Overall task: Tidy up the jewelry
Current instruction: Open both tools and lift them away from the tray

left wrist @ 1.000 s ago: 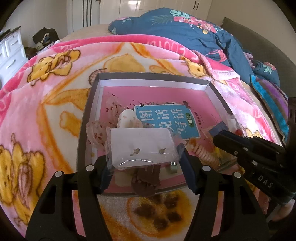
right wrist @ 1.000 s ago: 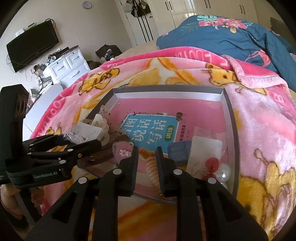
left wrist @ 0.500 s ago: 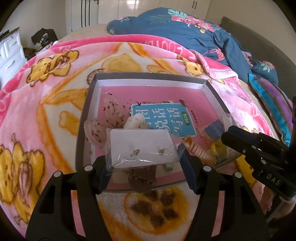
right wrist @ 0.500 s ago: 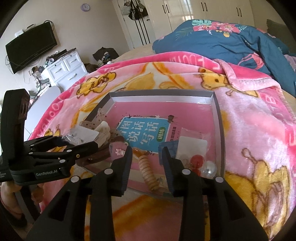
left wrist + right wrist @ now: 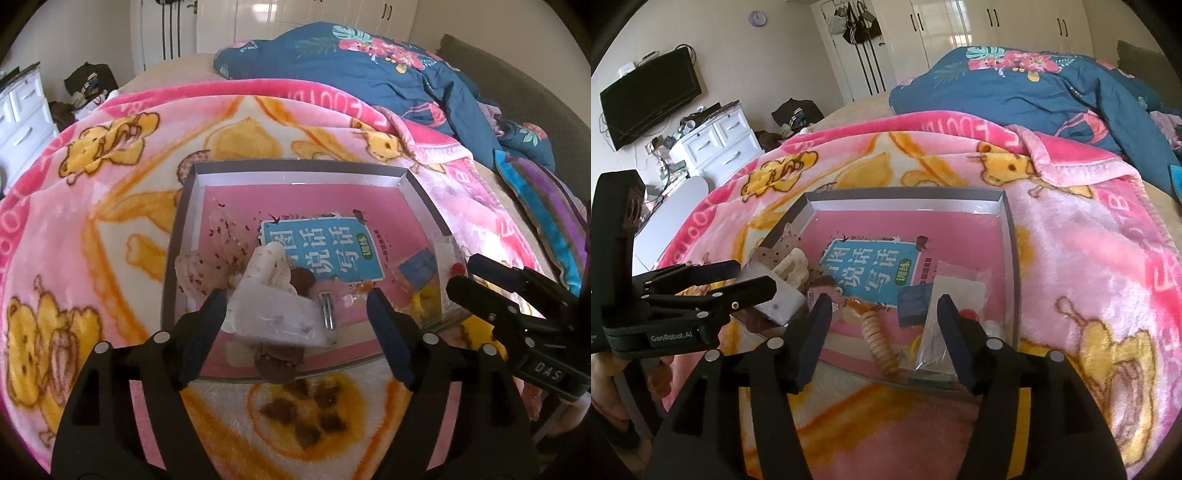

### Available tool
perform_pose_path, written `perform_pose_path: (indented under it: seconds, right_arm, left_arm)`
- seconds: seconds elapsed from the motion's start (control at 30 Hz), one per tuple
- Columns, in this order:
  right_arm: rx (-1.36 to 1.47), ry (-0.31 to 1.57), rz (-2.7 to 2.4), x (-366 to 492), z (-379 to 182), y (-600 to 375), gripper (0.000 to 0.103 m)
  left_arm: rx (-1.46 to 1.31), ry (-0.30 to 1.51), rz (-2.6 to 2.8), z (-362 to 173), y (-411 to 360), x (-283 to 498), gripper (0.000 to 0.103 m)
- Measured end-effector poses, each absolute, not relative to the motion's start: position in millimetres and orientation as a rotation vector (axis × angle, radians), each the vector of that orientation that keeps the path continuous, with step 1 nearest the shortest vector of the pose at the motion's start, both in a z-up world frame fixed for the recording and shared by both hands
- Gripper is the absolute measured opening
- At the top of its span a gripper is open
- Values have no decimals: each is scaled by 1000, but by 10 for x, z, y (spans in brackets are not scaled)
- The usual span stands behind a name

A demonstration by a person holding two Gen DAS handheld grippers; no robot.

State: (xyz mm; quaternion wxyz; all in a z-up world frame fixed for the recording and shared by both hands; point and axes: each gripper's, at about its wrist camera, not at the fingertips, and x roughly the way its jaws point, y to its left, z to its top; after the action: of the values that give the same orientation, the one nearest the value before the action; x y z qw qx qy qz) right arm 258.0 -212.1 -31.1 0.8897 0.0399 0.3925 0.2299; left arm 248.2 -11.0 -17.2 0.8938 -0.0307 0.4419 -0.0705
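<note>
My left gripper (image 5: 295, 314) is released above one clear earring packet (image 5: 275, 317); my right gripper (image 5: 882, 332), at three o'clock, gapes over one grey shallow tray (image 5: 905, 194).

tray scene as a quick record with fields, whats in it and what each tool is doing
surface: pink blanket on a bed
tray: grey walls, pink floor
left side of tray: clear earring packet, cream clip, brown clip
middle: blue book, spiral hair tie
right side: dark blue box, bagged white card
left tool: open, packet lies between its fingers
right tool: open, above the tray's near edge
</note>
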Motion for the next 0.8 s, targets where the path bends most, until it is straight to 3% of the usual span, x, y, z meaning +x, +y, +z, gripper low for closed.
perform_pose_path:
  seconds: [0.17, 0.3, 0.4, 0.8]
  right_arm:
    - [89, 804, 468, 2557, -224, -2160, 74]
    - [92, 795, 460, 2533, -145, -2196, 76]
    - [101, 785, 450, 2502, -91, -2238, 86]
    - [106, 739, 435, 2312, 131, -2349, 88]
  left_arm:
    - [-60, 905, -135, -67, -116, 2451, 82]
    - [-57, 895, -121, 9, -120, 2425, 89]
    - [-53, 890, -116, 64, -123, 2391, 94]
    - [-59, 841, -104, 300, -109, 2146, 94]
